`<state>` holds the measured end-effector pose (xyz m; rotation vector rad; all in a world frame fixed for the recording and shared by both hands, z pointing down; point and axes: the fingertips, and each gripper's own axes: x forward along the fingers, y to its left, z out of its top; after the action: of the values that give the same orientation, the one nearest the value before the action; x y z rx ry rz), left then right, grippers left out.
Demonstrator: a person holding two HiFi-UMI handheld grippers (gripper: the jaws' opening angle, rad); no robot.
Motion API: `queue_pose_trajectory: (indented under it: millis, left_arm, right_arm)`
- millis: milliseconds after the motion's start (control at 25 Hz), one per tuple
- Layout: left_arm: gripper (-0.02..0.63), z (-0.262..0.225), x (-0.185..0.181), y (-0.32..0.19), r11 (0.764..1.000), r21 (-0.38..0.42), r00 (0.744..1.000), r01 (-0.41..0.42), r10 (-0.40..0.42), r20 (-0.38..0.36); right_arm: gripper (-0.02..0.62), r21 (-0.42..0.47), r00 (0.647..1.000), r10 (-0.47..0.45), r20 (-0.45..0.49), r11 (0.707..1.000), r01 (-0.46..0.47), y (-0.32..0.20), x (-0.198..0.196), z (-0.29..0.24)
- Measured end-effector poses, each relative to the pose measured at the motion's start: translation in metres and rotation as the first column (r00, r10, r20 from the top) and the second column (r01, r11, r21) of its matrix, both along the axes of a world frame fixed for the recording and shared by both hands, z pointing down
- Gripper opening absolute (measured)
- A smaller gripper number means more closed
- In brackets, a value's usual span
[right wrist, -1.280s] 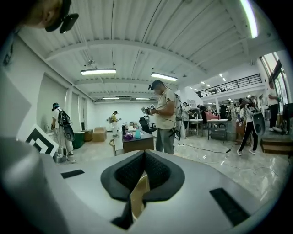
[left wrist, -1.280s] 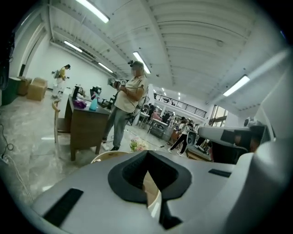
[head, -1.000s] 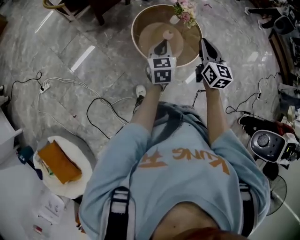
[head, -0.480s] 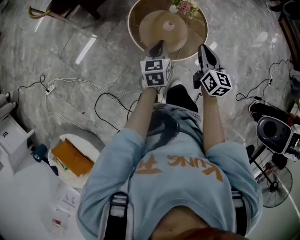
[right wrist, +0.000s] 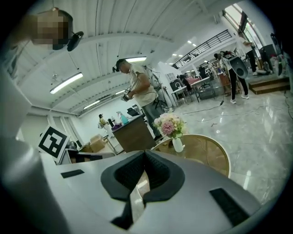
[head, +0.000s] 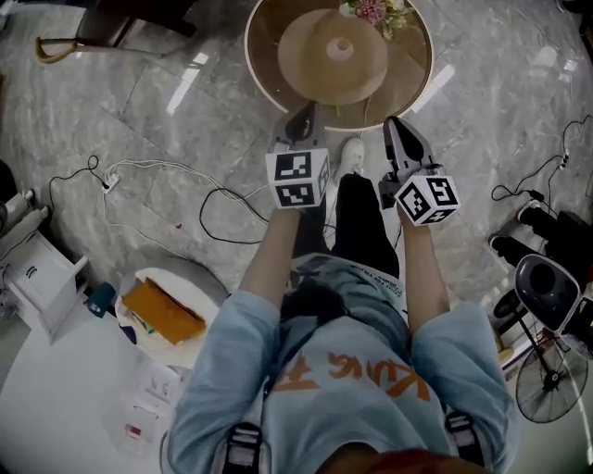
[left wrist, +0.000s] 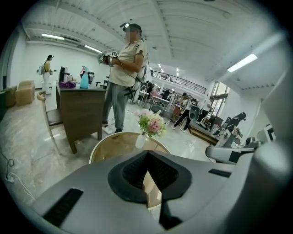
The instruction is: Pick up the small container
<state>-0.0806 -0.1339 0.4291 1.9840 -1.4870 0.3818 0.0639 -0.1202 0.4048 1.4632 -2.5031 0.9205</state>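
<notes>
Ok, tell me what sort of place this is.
Likely a big open lab or workshop hall: marble floor, loose cables on it, ceiling strip lights, and another person at a desk.

Flower vase (head: 375,11) on round table's (head: 264,88) far edge; left gripper (head: 303,120), right gripper (head: 397,134) side by side before it.
</notes>
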Motion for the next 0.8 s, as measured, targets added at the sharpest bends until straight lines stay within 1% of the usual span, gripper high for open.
queue_pose_trajectory:
  millis: [160,320,400,520,600,720,800]
  left_arm:
    - [0.023,0.044,0.005,-0.012,0.999,-0.026,1.0,0.023,-0.023,0.0]
    - [0.023,0.069,0.007,-0.021,0.999,-0.023,0.999,0.048,-0.048,-0.021]
    - [0.023,0.087,0.009,-0.019,0.998,-0.034,0.998,0.052,-0.053,-0.026]
    - [0.023,0.116,0.018,-0.023,0.998,-0.038,0.998,0.054,-0.055,-0.036]
    - [0.023,0.134,0.02,-0.029,0.998,-0.036,0.998,0.055,-0.056,-0.04]
    - [0.023,0.16,0.022,-0.04,0.998,-0.026,0.998,0.053,-0.054,-0.03]
    - [0.023,0.177,0.027,-0.039,0.998,-0.031,0.998,0.052,-0.053,-0.026]
  right_arm:
    - [0.014,-0.005,0.995,-0.084,-0.046,0.996,0.083,-0.004,-0.007,0.039]
    - [0.014,-0.02,0.987,-0.144,-0.066,0.99,0.143,-0.001,-0.018,0.074]
    - [0.014,-0.044,0.989,-0.135,-0.058,0.99,0.132,0.005,-0.017,0.099]
    - [0.014,-0.079,0.994,-0.099,-0.055,0.992,0.094,0.005,-0.001,0.139]
    - [0.014,-0.086,0.988,-0.124,-0.093,0.99,0.116,0.001,0.001,0.163]
    - [0.014,-0.06,0.969,-0.19,-0.158,0.981,0.183,-0.009,0.001,0.19]
    - [0.014,-0.041,0.959,-0.221,-0.176,0.975,0.217,-0.013,0.001,0.204]
